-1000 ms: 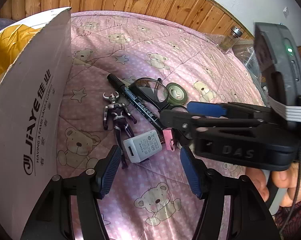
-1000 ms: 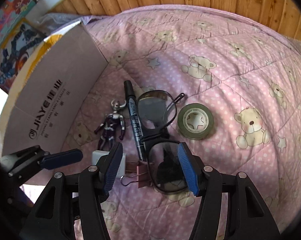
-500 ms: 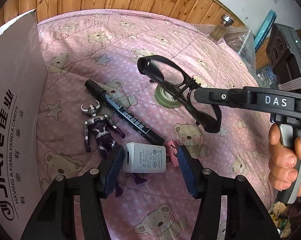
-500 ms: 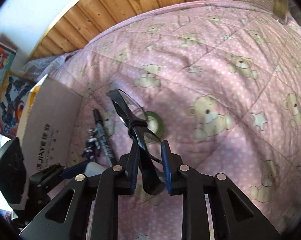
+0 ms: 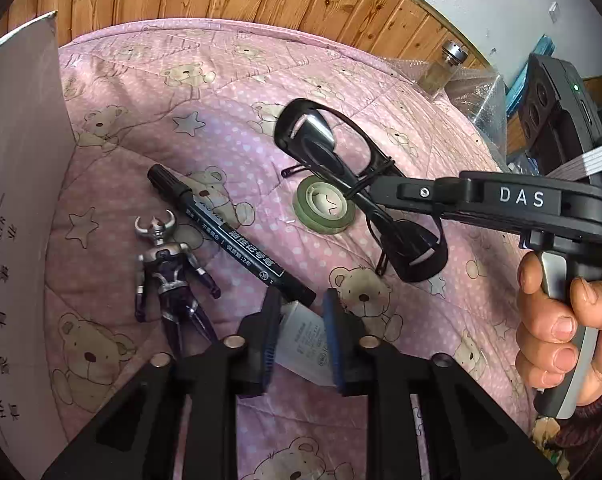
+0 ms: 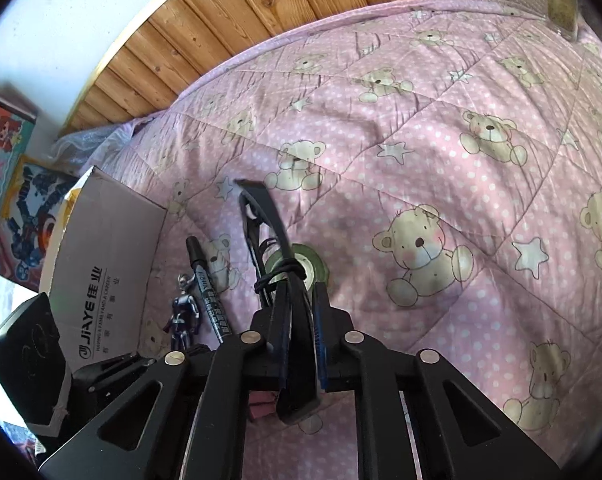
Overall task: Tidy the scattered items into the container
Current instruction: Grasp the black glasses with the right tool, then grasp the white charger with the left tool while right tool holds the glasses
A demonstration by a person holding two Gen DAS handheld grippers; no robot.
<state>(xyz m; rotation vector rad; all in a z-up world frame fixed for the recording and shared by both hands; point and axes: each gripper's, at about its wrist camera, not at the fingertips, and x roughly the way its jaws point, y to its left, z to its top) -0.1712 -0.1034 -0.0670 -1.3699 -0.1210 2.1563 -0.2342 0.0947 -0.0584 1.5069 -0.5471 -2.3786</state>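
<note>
Holding in the right gripper (image 6: 301, 320): black-framed glasses (image 5: 341, 176), pinched at the bridge with the fingers closed to the frame's thickness, both lenses hanging clear above the quilt (image 5: 261, 92).
Change on the right: a second ago these glasses lay flat beside the marker with the fingers spread around one lens; half a second ago they were off the bedding, and now they are a little higher and turned more edge-on to the right wrist camera.
Left gripper (image 5: 299, 336): closed down on the white charger (image 5: 307, 338), pads against its two sides; half a second ago the same fingers stood wide apart around it.
Charger's height: cannot tell whether it has left the quilt yet.
Meaning for the task: two items are secured at once, so the next move is probably carrying both to the box.
Container: the cardboard box (image 5: 17, 200) stands at the left edge of the quilt, its printed wall facing the items; its opening is not visible from the left wrist.
Left on the quilt: the black marker (image 5: 229, 232), the toy figure (image 5: 169, 272) near the box wall, and the green tape roll (image 5: 325, 208) under the lifted glasses.
Pink binder clip (image 6: 261, 406): partly seen below the right fingers, on the bedding.
Risk: the glasses could swivel in a bridge-only pinch.
</note>
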